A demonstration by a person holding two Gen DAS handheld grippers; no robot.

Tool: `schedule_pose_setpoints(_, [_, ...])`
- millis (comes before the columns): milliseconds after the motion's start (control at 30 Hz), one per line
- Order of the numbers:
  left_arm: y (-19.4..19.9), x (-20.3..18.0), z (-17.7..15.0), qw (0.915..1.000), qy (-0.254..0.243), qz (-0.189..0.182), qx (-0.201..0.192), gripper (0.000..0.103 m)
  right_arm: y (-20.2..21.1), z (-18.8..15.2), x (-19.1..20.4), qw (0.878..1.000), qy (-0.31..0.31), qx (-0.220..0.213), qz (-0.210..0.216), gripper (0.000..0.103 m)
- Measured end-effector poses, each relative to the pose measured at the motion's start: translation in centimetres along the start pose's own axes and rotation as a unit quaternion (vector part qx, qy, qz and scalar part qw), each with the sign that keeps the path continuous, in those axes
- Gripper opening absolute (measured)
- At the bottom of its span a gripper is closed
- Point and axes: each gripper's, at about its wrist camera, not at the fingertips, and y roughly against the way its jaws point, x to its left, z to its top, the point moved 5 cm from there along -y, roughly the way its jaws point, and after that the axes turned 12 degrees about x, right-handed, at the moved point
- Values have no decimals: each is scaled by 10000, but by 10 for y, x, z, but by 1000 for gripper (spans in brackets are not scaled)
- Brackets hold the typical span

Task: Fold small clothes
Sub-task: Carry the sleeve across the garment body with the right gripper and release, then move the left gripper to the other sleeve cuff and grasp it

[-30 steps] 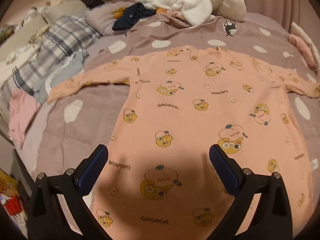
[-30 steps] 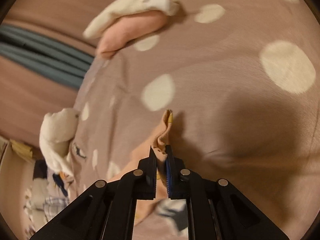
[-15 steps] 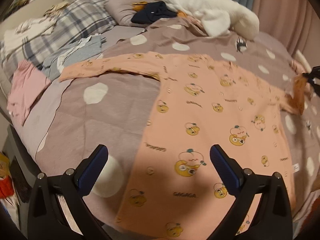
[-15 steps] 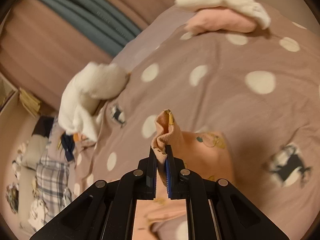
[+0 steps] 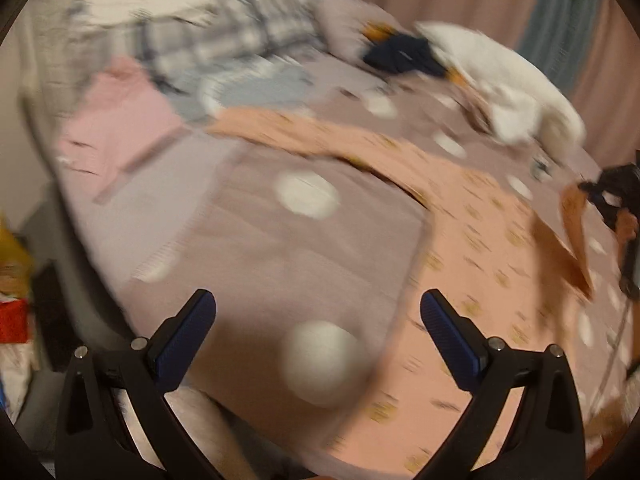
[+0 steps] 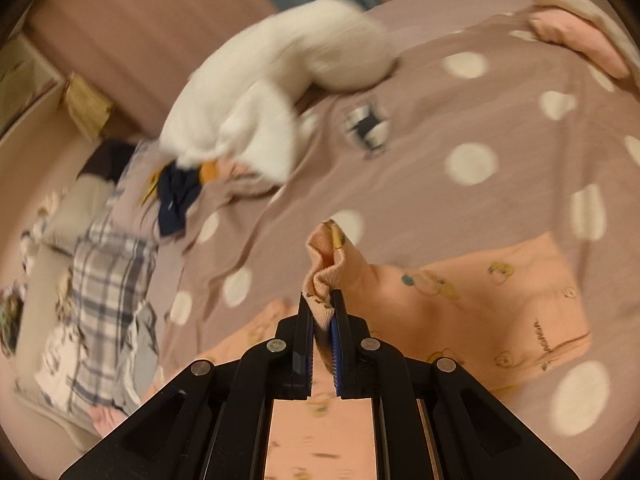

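Note:
A peach long-sleeved shirt [image 5: 480, 240] with cartoon prints lies spread on the dotted mauve bedspread [image 5: 304, 248]. My left gripper [image 5: 318, 312] is open and empty above the bedspread, left of the shirt's body; its far sleeve [image 5: 288, 128] stretches out ahead. My right gripper [image 6: 323, 300] is shut on the cuff of the other sleeve [image 6: 324, 264] and holds it lifted over the shirt [image 6: 480, 300]. The right gripper also shows in the left wrist view [image 5: 592, 192] at the far right, with the sleeve hanging from it.
A white fluffy blanket [image 5: 492, 80] and a navy garment [image 5: 404, 56] lie at the back. Plaid and pink clothes [image 5: 120, 112] are piled at the left. The bed's edge drops off at the left. A pink cushion [image 6: 576, 36] lies at the far right.
My left gripper has swung left, off the shirt's body and over the bare bedspread. My right gripper has carried the sleeve cuff inward over the shirt.

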Motion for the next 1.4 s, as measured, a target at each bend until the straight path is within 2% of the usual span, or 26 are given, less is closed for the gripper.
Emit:
schedule_pose_setpoints(67, [3,10,3,9997,-31,234,-79,102,-23,-11,25,9997,181,147,-97,10])
schedule_pose_setpoints(267, [3,35,4,9999,94,108,12,102,-80,-44,77,9954,676,630,-269,10])
schedule_pose_setpoints(467, [-2,48,2,9994,104,329,70,102,-108,-60,87,9908,761,940,-614,10])
schedule_pose_setpoints(500, [-3,48,2,9994,94,336,82,102,-111,-62,86,9902,715,1072,-545,12])
schedule_pose_setpoints(533, [-4,47,1,9994,91,329,96,102,-113,-64,87,9892,699,1214,-422,21])
schedule_pose_setpoints(567, [-5,47,1,9994,87,312,110,102,-115,-68,88,9869,672,1459,-138,24])
schedule_pose_setpoints(633, [-5,43,0,9995,32,261,149,102,-114,-74,98,9819,799,1702,219,26])
schedule_pose_setpoints(700, [-5,39,-1,9997,-42,183,143,102,-105,-83,114,9732,1348,1828,370,26])
schedule_pose_setpoints(767, [-4,35,-1,9998,-125,69,140,102,-96,-93,129,9650,1906,1788,236,31])
schedule_pose_setpoints(833, [-4,32,-1,9998,-159,-14,129,102,-85,-104,137,9575,2287,1754,120,47])
schedule_pose_setpoints(867, [-5,31,0,9998,-168,-45,117,102,-77,-110,138,9553,2399,1724,102,51])
schedule_pose_setpoints(933, [-9,31,4,9997,-185,-63,143,102,-70,-115,136,9549,2488,1622,29,61])
schedule_pose_setpoints(1000, [-13,35,7,9997,-88,64,217,102,-60,-122,130,9557,2576,1405,-244,65])
schedule_pose_setpoints(1100, [-15,46,14,9999,97,-47,135,102,-43,-134,109,9678,2290,883,-559,68])
schedule_pose_setpoints(1167, [-19,54,22,9997,161,-132,152,102,-29,-144,93,9745,2099,390,-691,72])
schedule_pose_setpoints(1233, [-21,63,35,9992,296,-217,137,102,-18,-162,77,9772,1986,66,-742,84])
schedule_pose_setpoints(1333, [-23,78,59,9963,487,-693,-121,103,0,-190,54,9826,1782,-211,-470,86])
schedule_pose_setpoints(1400, [-31,87,77,9943,611,-859,-159,103,9,-204,41,9861,1642,-119,-210,89])
